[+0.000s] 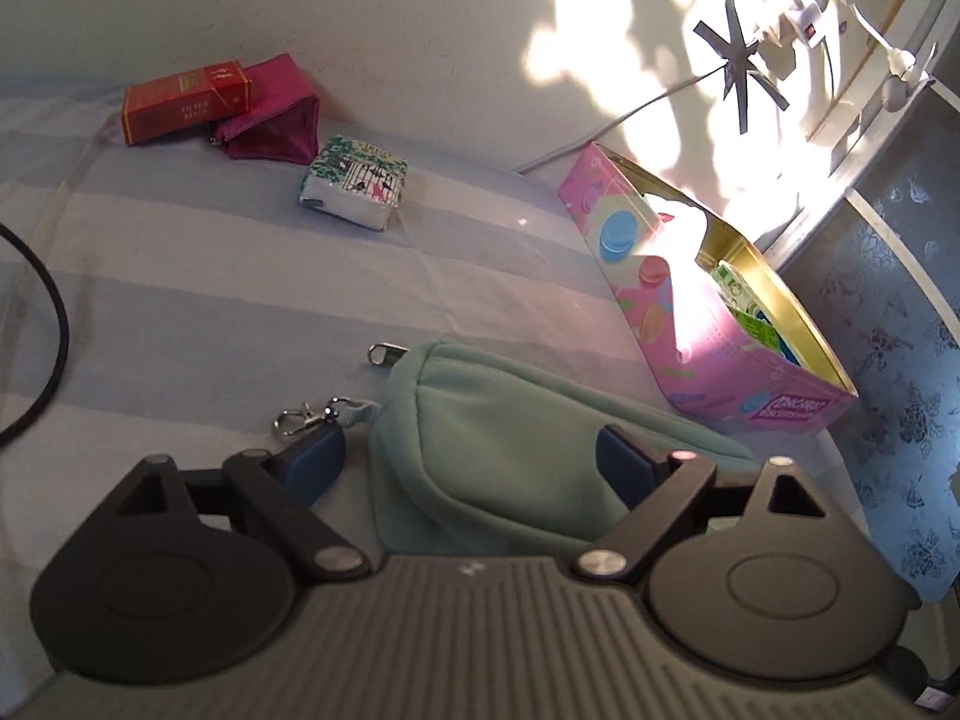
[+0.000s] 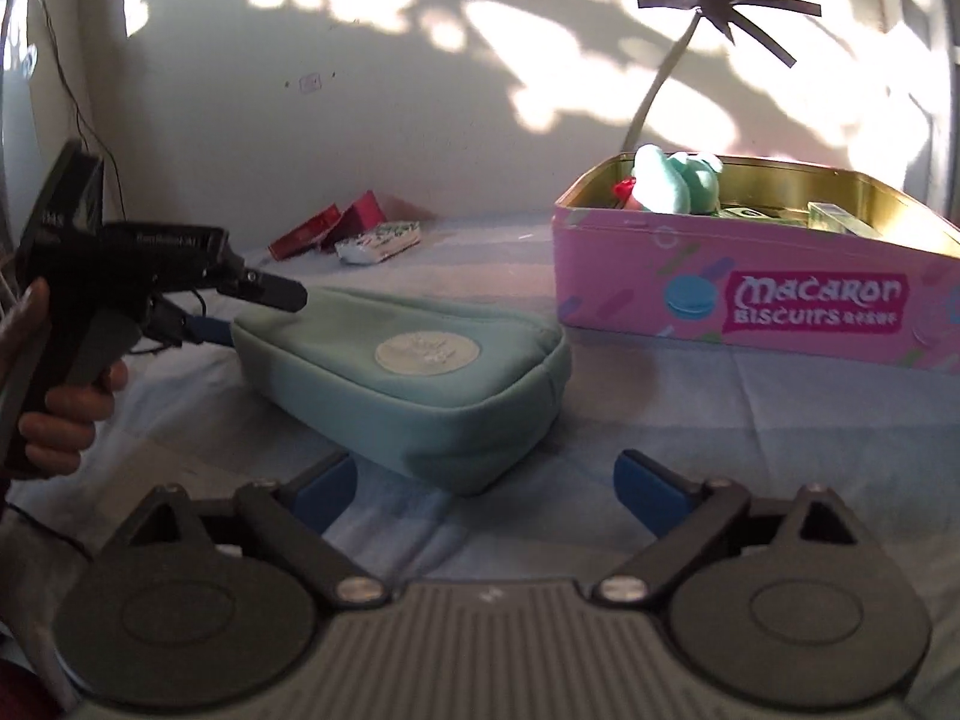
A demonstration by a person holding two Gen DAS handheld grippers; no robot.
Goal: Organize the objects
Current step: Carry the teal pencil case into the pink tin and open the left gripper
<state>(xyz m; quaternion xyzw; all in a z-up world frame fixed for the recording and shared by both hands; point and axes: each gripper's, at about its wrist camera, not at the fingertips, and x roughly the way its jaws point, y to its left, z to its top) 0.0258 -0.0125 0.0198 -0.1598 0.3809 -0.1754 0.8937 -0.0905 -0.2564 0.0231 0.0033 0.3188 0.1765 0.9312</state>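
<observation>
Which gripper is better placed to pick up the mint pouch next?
Left. The left gripper is open with its fingers already astride the mint pouch end. The right gripper is open too, but sits short of it, beside the pink tin.

My left gripper (image 1: 471, 468) body hides the near end of the pouch (image 1: 510, 420). From my right wrist, one left finger sits behind the pouch edge; contact cannot be told. Tin (image 2: 750, 300) runs off the right edge there. Tin contents mostly hidden by its wall: only the top of a plush (image 2: 675, 177) shows. Glare washes out the tin interior in the left view. Far packs (image 2: 348, 234) too small to read from the right wrist.
</observation>
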